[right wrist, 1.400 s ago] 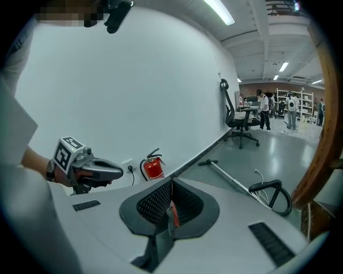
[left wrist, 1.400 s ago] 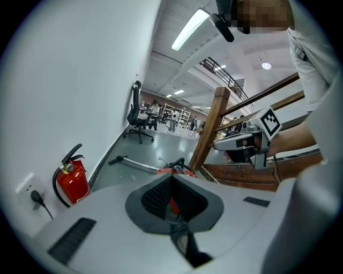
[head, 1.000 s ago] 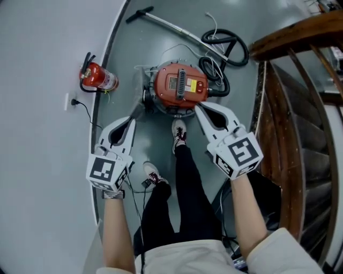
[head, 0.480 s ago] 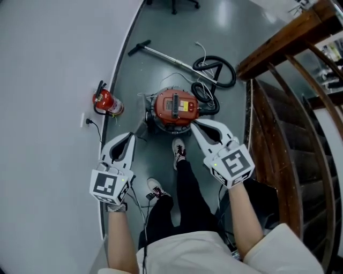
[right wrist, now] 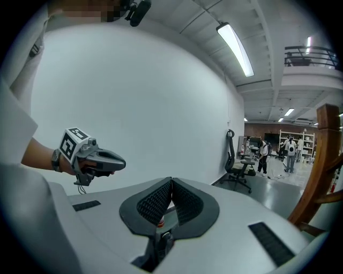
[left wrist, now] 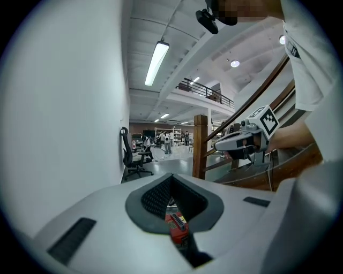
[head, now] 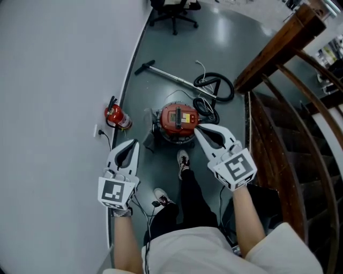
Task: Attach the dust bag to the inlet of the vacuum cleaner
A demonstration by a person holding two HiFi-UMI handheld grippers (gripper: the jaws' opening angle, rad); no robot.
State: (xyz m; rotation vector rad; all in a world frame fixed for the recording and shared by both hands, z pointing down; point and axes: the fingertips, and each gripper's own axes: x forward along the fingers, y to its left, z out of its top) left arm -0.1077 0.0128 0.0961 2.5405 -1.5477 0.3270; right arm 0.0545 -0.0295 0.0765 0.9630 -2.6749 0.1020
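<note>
Grey polished floor (head: 214,32) fills the head view, and the red vacuum cleaner (head: 178,119) stands on it just past the person's forward shoe (head: 183,159). From this height the dust bag is too small to pick out.

Left of the vacuum cleaner the curved white wall (head: 53,80) sweeps in. Its base edge runs close by, with a red fire extinguisher (head: 117,116) parked against it and a plugged wall socket (head: 97,131) just nearer the person. Only a narrow lane of floor lies on that side.

Right of the vacuum cleaner the wooden stair rail (head: 278,43) and steps close things off. It's tight there too.

Beyond the vacuum cleaner the black hose (head: 214,88) coils right beside the body. The metal wand (head: 171,77) lies slantwise across the floor a little further out. Past the wand there is open floor up to the office chair (head: 174,10), well apart.

Both tools hang high above the floor, one either side of the vacuum cleaner. The left gripper (head: 134,143) has its jaws closed, pads meeting, nothing between them. In its own view a sliver of the red machine shows through the gap below the pads. The right gripper (head: 197,130) is closed as well and empty, its tips overlapping the vacuum cleaner's right edge in the head view.
</note>
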